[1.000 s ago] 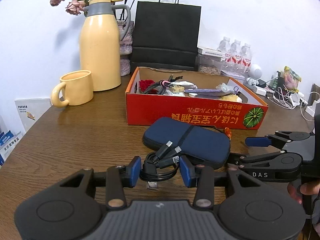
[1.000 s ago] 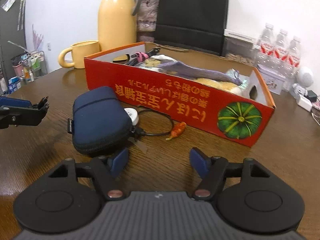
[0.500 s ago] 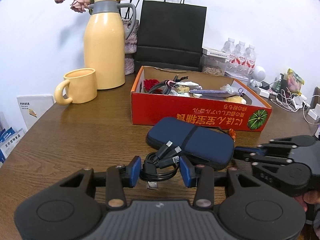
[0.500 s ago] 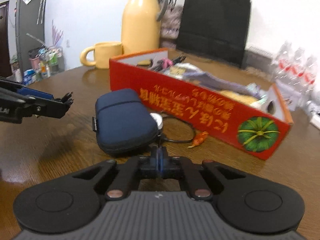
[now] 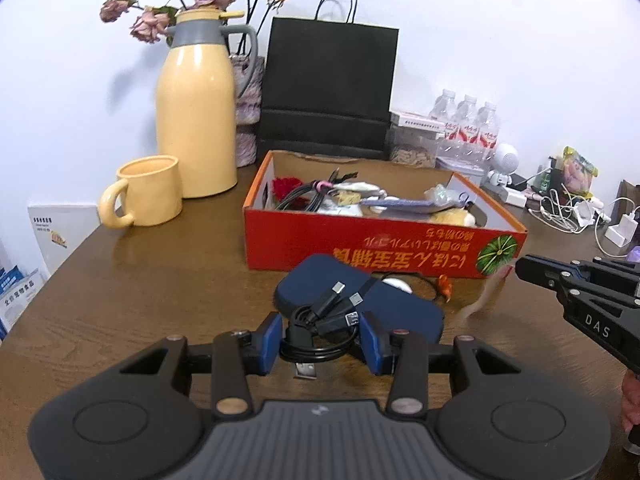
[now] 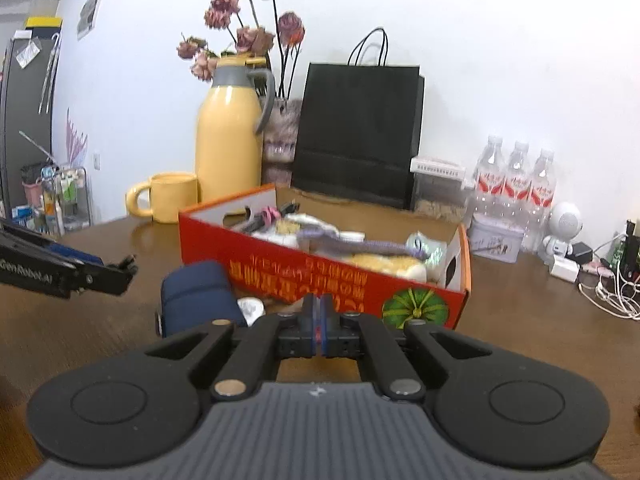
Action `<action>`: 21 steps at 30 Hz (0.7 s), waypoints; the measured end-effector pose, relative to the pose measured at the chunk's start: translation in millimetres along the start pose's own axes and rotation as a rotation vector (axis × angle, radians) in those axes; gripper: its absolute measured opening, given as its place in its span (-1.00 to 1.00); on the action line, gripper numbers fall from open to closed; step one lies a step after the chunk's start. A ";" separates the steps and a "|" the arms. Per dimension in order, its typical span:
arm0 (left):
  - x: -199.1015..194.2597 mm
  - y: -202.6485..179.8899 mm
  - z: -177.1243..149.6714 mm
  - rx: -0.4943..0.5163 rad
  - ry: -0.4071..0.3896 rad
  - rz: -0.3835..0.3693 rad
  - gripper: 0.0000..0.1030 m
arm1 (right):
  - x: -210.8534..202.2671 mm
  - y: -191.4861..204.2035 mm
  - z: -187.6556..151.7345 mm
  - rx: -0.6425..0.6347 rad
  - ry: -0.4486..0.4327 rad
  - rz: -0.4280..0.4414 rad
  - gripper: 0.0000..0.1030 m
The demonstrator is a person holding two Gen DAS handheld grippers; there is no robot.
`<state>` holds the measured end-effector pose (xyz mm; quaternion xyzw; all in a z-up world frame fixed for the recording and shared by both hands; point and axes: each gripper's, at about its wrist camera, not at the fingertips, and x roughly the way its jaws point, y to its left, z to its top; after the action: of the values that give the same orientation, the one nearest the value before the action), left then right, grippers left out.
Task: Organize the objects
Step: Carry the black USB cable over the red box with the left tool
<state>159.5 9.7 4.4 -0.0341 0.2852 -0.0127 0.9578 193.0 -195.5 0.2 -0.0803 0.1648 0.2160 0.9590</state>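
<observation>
Coiled black cable point(image 5: 318, 330), held between the blue pads of the left gripper point(image 5: 320, 340). The bundle is judged light, limp and springy: loose plug ends point(image 5: 339, 289) stick up out of the coil and a flat USB plug hangs below it, so the loops could splay or slip if the squeeze eases. The sound place to hold is across the thick middle of the coil, where all loops are stacked, which is where the fingers point(image 5: 269, 336) press it now; they stand narrowly parted, closed only as far as the bundle allows. The coil hangs just above the bench point(image 5: 140, 304), near its front edge, directly in front of the navy zip pouch point(image 5: 380, 308), which lies between the cable and the red cardboard box point(image 5: 380, 240) of mixed items toward the back.

Right gripper point(image 6: 320, 330): fingers fully together, pads touching, nothing visible between them from its own camera; in the left view a pale blurred strip trails near its tip, and whether it is pinched cannot be told. It hovers beside the box's front right corner.
</observation>
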 end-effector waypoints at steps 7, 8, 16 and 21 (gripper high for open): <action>1.5 -7.1 12.9 0.013 -0.031 -0.008 -0.21 | 2.6 0.8 12.2 0.015 -0.042 -0.005 -0.96; 2.2 -8.2 15.1 0.018 -0.036 -0.009 -0.21 | 3.0 0.4 13.8 0.016 -0.046 -0.007 -0.96; 13.4 -21.0 43.6 0.035 -0.091 -0.025 -0.21 | 11.3 -5.5 33.5 0.025 -0.106 -0.034 -0.96; 27.0 -31.4 68.4 0.042 -0.137 -0.032 -0.21 | 24.0 -12.6 48.3 0.039 -0.143 -0.045 -0.95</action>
<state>219.4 -18.9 49.0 -0.0191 0.2179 -0.0317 0.9753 232.6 -186.6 37.8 -0.0498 0.0981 0.1965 0.9743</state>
